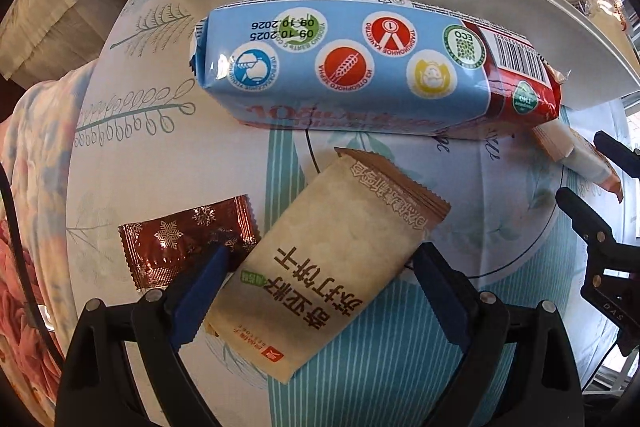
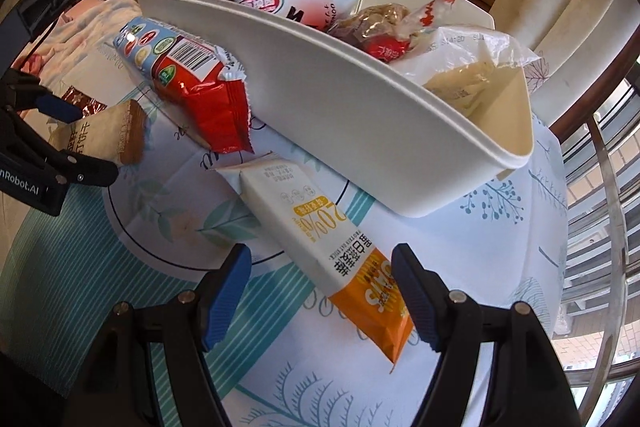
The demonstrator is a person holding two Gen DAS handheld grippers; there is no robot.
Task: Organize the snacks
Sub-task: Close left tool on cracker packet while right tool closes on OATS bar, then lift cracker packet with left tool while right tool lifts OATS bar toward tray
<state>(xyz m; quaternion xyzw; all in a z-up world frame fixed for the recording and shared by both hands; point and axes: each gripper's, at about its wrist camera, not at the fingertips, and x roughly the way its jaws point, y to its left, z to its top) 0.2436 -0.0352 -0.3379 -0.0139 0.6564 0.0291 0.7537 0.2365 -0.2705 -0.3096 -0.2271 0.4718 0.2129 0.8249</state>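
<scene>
A round table covered with a pale cloth point(image 1: 160, 163) printed with teal leaves and stripes holds several loose snack packets and a long white plastic bin point(image 2: 360, 115).

From the left wrist camera, the left gripper point(image 1: 320, 267) points down over a beige cracker packet point(image 1: 320, 267) with dark Chinese lettering and a brown crimped end. Its jaws stand wide apart, one blue pad on each side of the packet, not pressing it. At 9 o'clock from that packet, just beside it, lies a small brown foil packet point(image 1: 184, 243) with white snowflakes; the left pad overlaps its edge in the view. At 12 o'clock lies a large blue and red bag point(image 1: 360, 67) with round badges and a barcode, resting against the wall of the bin. The right gripper point(image 1: 592, 179) shows at 3 o'clock.

From the right wrist camera, the right gripper point(image 2: 320, 291) tilts down over a long white and orange bar packet point(image 2: 328, 239). Its jaws are open, the packet's orange end lying between the blue pads, the right pad close to it; contact cannot be told. The packet's far end reaches toward the bin at 12 o'clock. The bin already holds many mixed snack bags point(image 2: 304, 3).
</scene>
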